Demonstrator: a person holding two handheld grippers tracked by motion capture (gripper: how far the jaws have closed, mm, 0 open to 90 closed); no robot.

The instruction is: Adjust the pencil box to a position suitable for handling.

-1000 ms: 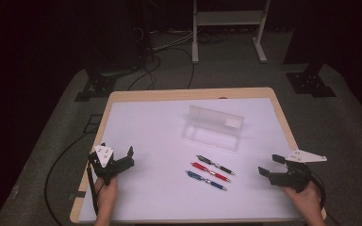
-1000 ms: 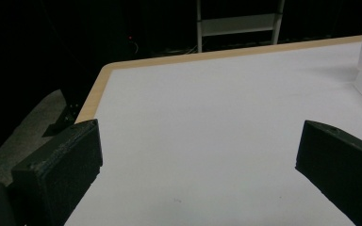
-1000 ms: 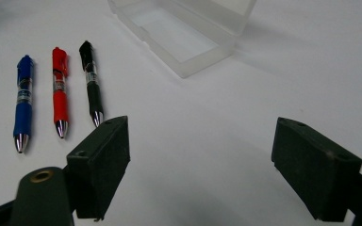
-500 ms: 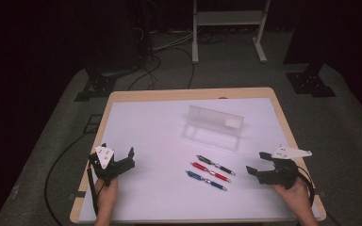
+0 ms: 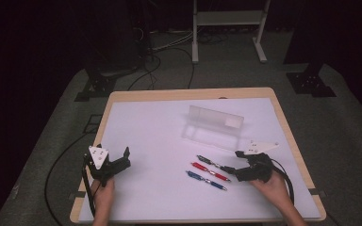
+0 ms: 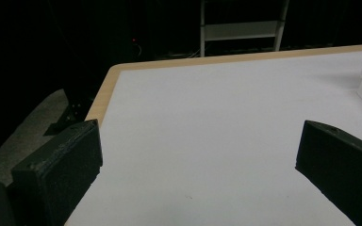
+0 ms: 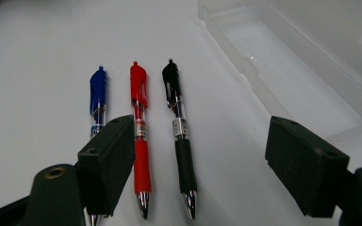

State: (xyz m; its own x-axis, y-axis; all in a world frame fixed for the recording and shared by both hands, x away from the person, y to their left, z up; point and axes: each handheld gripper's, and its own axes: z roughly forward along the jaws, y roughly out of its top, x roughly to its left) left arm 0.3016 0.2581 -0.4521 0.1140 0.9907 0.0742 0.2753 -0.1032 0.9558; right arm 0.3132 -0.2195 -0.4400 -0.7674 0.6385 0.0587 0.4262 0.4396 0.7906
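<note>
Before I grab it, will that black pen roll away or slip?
The black pen is round and lies flat on the smooth white table, so a nudge probably rolls it. Its rubbery-looking grip should hold; the clear barrel may slip. Probably stiff and light.

A wooden table (image 5: 188,94) stands on grey carpet (image 5: 52,141), and a white sheet (image 5: 160,132) covers nearly all of its top, leaving a pale wood border along the far and side edges. In the left gripper view that border (image 6: 217,60) runs along the far edge and rounds the corner. Beyond the table, a white metal frame (image 5: 226,19) with a crossbar stands on two legs. Dark cables (image 5: 169,47) lie loosely on the floor near it. A black stand base (image 5: 96,87) sits off the far left corner, and another (image 5: 309,77) off the far right. The room behind is dark.
</note>
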